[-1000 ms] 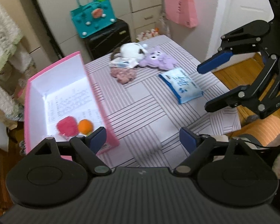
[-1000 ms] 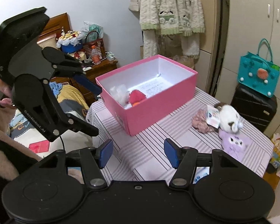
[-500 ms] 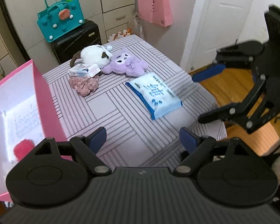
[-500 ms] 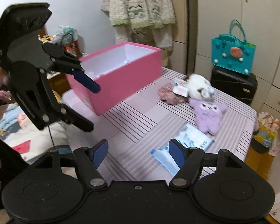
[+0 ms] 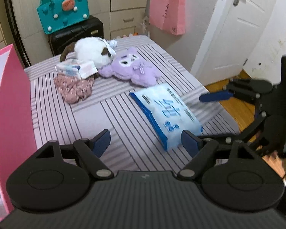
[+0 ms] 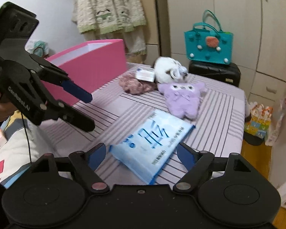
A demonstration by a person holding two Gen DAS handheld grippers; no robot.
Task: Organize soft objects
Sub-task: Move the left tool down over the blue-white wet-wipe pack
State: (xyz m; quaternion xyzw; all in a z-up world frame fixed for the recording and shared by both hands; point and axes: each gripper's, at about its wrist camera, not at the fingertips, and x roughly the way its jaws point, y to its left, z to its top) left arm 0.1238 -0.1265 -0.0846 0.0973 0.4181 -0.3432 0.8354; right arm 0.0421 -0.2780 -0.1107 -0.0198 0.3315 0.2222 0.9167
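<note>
r claw (image 6: 141,153): jaws wide, have just been opening; nothing pressed by the pads. blue-and-white soft plastic wipes pack (image 6: 152,143) lies flat on the striped purple surface (image 6: 221,103), directly ahead and just below r claw, its near corner sitting between the blue fingertips (image 6: 96,155) w/o contact. pack's long axis runs diagonal, near-left to far-right in r wrist view, so not square to the jaws; judgement: wrist roll needed or grip lands across a corner.

l claw (image 5: 145,143): also open, empty; the pack is off to its right side, near its right tip. r claw is the nearer one.

around: purple plush toy (image 6: 183,99) just beyond the pack, white-and-brown plush (image 6: 167,72), pink crumpled floral cloth (image 6: 135,85) w/ small tissue packet (image 6: 145,74) on it. pink cardboard box (image 6: 93,66) far left, likely the destination. path to the pack is clear; l claw hangs beside the route to the box.
</note>
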